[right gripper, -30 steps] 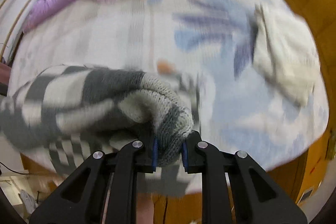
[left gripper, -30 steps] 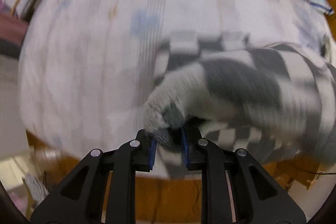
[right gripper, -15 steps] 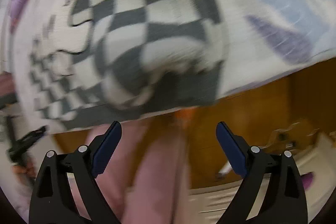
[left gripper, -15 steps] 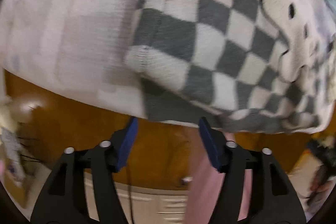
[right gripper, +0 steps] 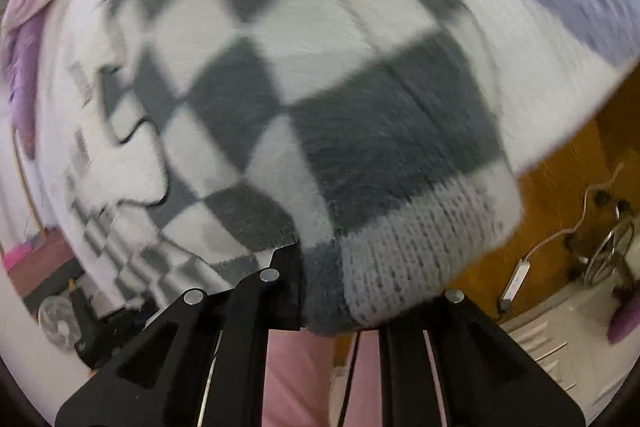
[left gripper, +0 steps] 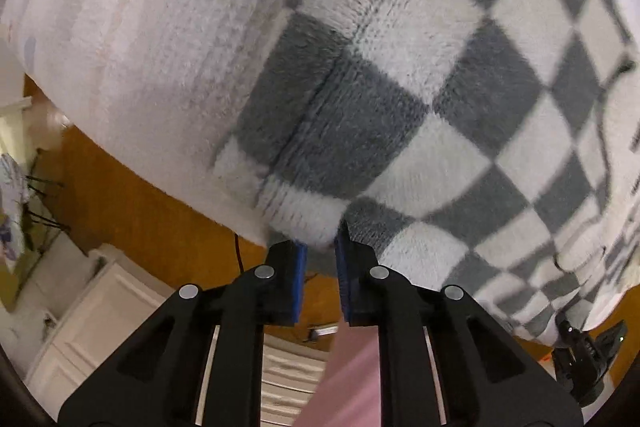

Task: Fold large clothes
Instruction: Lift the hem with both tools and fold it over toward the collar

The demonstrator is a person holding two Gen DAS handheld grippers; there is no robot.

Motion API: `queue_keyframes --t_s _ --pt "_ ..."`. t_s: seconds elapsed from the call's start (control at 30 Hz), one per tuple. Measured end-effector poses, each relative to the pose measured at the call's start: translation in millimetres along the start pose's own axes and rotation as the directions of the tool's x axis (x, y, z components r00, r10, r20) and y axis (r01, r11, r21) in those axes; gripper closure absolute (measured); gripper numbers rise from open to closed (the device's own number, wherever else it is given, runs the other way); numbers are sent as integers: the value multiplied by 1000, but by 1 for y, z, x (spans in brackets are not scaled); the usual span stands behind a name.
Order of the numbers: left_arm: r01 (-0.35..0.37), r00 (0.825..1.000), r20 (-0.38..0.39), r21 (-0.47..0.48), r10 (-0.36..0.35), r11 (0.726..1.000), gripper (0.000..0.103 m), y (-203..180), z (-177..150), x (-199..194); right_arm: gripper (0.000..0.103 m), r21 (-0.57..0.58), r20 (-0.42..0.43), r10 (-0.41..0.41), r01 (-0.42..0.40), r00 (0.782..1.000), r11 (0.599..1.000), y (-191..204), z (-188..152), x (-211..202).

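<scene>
Checkered sweater (left gripper: 400, 99) flat on bed (left gripper: 132, 39), hem along near edge, running left-right

Left tool (left gripper: 320, 255) closing on left hem corner

Right tool (right gripper: 340, 279) closing on right ribbed corner; both equally near, sweater lies far of both

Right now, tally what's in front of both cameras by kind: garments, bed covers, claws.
Checkered grey-and-white knit sweaters: 1
White fleecy bed covers: 1
Claws: 2, the left claw and the right claw, both closing with the sweater's hem between the pads
Total: 4
</scene>
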State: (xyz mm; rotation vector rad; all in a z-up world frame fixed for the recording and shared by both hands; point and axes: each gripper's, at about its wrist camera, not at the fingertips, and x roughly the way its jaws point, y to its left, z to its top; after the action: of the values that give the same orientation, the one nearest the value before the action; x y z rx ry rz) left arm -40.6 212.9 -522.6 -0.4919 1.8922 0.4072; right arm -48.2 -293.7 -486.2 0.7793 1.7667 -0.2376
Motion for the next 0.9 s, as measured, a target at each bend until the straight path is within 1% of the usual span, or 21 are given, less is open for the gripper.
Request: queue_keyframes --t_s 0.03,0.07,0.1,0.13,0.17,0.23,0.3,0.33,0.37,0.4,0.43,0.47,0.5,0.57,0.6,0.63,0.7,0.73,0.8,0.83,0.9 --pt "-4 1000 -9 -5 4 1000 89 0 2 4 88 23 -1 -3 3 1000 1000 -2 2 5" --pt "-1 1000 -11 -13 1 1000 89 0 4 6 77 47 -6 -28 28 1000 998 -1 3 7" --pt "-9 1000 -15 -13 9 1000 89 -2 5 5 66 47 -16 -69 70 997 996 3 2 3" --pt "-19 1000 -18 -4 19 1000 89 -4 5 2 42 29 -23 -104 105 994 994 5 2 -3" --pt "-31 999 -18 14 32 999 89 -7 7 0 36 9 -13 -113 113 994 994 8 3 -13" --pt "-64 998 -16 51 65 997 86 -14 11 -1 35 5 41 -74 74 996 997 3 4 -41" --pt "-74 997 -15 52 75 996 86 -30 16 -2 35 83 104 -44 36 994 996 -14 12 -63" --pt "-78 997 -15 50 79 996 85 -36 16 -6 36 109 125 -22 8 992 994 -20 17 -66" --pt "-86 996 -14 48 87 995 85 -39 18 -5 58 133 148 -9 -11 989 991 -25 25 -65" --pt "-92 996 -14 49 93 995 85 -45 13 -2 74 152 144 -38 16 989 988 -31 35 -62" --pt "-107 994 -15 56 108 993 85 -51 12 0 81 154 109 -43 26 993 988 -31 43 -50" --pt "-119 993 -18 60 121 991 85 -57 10 0 83 128 88 -67 56 994 990 -25 48 -45" --pt "-125 992 -19 61 126 990 85 -62 9 -4 84 97 88 -92 83 992 992 -19 50 -49" --pt "-116 993 -14 55 117 992 85 -67 8 -9 87 -8 164 -146 149 976 989 -9 53 -77" --pt "-109 994 -12 55 110 993 85 -67 8 -10 87 -18 183 -156 162 971 987 -9 52 -82" --pt "-109 994 -8 60 109 992 85 -67 8 -10 92 -12 189 -166 171 968 985 -16 52 -81" --pt "-111 994 -2 58 111 992 84 -67 9 -6 92 6 166 -173 175 971 985 -20 57 -64" --pt "-110 994 -3 51 110 993 84 -67 12 -4 91 -13 172 -204 209 964 978 -15 58 -58" --pt "-117 993 -15 56 118 992 84 -71 16 -7 86 -78 183 -306 325 934 943 6 62 -52" --pt "-123 992 -23 70 124 990 84 -74 17 -9 85 -85 171 -318 335 933 938 9 59 -55" --pt "-123 992 -25 101 126 987 83 -71 16 -21 78 -77 154 -276 290 949 954 20 55 -67"
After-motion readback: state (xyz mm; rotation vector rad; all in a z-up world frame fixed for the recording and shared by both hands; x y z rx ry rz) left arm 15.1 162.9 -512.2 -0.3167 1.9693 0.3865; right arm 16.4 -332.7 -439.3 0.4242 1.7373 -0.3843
